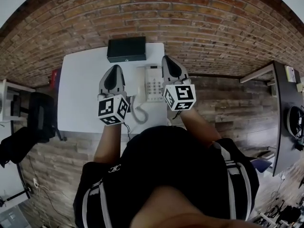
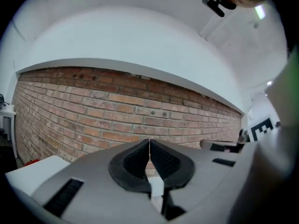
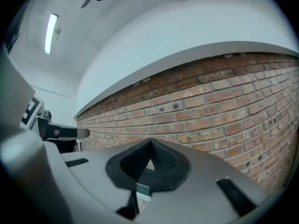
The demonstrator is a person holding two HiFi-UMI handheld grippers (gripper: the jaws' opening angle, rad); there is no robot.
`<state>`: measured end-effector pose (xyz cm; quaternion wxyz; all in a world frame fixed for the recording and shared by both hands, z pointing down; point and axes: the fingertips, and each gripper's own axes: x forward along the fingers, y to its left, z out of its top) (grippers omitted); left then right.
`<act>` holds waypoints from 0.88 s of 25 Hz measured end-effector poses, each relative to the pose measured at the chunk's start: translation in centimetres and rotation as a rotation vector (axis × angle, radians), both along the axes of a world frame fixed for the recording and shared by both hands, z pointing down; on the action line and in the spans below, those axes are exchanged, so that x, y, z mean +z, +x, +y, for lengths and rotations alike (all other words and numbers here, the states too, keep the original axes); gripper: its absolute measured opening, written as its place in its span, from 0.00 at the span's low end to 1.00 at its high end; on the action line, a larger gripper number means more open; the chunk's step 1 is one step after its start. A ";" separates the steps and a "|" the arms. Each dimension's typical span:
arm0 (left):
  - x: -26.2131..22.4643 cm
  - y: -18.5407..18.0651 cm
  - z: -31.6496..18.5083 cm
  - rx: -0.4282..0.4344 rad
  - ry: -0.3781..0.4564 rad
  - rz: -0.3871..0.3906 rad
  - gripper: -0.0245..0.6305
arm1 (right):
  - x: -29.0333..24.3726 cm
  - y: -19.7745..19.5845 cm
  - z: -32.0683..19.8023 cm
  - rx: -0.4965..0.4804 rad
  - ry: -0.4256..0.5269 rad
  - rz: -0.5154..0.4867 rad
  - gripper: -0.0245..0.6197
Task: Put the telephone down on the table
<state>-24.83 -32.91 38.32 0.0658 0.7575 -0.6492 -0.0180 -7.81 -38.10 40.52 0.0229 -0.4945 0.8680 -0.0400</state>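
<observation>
My left gripper (image 2: 149,142) has its two dark pads pressed together at the tips, with nothing between them. My right gripper (image 3: 150,142) is the same: pads meeting at a point, nothing held. Both point level at a red brick wall (image 2: 117,106), with a white ceiling (image 2: 140,27) curving above it.

From the head view, the left gripper (image 1: 114,68) and the right gripper (image 1: 166,58) are raised side by side in front of me, each carrying its black-and-white marker cube at the rear, the left cube (image 1: 113,109) and the right cube (image 1: 180,97). My forearms run back from the cubes to a dark shirt with light stripes.

The telephone (image 1: 153,83) shows in the gap between the two grippers, lying flat on the white desk (image 1: 83,94) beneath them. It is a pale unit with a keypad, closer to the right gripper than to the left. Neither gripper touches it. Its coiled cord (image 1: 137,113) loops on the desk just beside the left cube.

Beyond both gripper tips, at the far edge of the desk against the wall, sits a low black box (image 1: 126,49), apart from the telephone.

Further out to the right of the right gripper is wooden floor (image 1: 223,108), and past that the edge of a darker desk (image 1: 278,118). To the left of the left gripper, off the desk, stands dark equipment I cannot make out.
</observation>
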 end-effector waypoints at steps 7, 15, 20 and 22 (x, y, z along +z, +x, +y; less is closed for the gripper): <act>1.2 0.9 1.0 0.014 -0.040 0.005 0.05 | 0.7 0.4 0.6 -0.003 -0.009 0.010 0.04; 2.0 1.3 1.3 0.030 -0.065 -0.014 0.05 | 1.2 0.0 1.0 -0.019 -0.037 0.000 0.04; 2.0 1.6 1.4 0.038 -0.065 -0.044 0.05 | 1.2 -0.6 1.5 -0.031 -0.036 0.011 0.04; 2.1 1.7 1.4 0.038 -0.069 -0.040 0.05 | 1.1 -0.6 1.6 -0.036 -0.033 0.010 0.04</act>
